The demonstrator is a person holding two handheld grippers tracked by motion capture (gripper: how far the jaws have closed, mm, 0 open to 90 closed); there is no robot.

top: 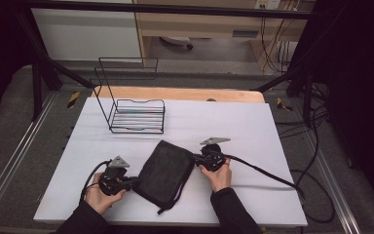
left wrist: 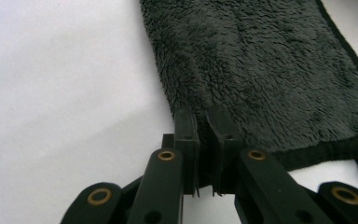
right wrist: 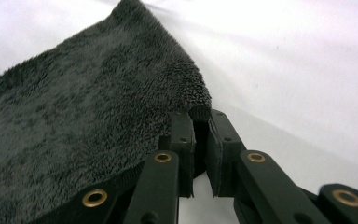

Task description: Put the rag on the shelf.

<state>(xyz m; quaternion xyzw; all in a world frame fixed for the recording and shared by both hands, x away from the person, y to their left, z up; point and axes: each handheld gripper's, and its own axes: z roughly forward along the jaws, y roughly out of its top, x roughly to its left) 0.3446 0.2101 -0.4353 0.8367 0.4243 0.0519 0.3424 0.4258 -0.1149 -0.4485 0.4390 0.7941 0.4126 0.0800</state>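
Observation:
A black fleecy cloth bag (top: 168, 173) lies flat on the white table (top: 253, 131), with a cord trailing from its near end. My left gripper (top: 137, 181) pinches the bag's left edge. In the left gripper view the jaws (left wrist: 203, 114) stand nearly together, with a fold of the fleece (left wrist: 270, 70) between the pads. My right gripper (top: 196, 157) grips the bag's far right corner. In the right gripper view its jaws (right wrist: 200, 114) are closed on the corner of the fleece (right wrist: 84, 107). A hand holds each gripper from the table's near side.
A black wire rack (top: 136, 114) with a tall back frame stands at the far left of the table. The right gripper's cable (top: 268, 173) runs across the table to the right and off its edge. Bare wood shows beyond the white sheet.

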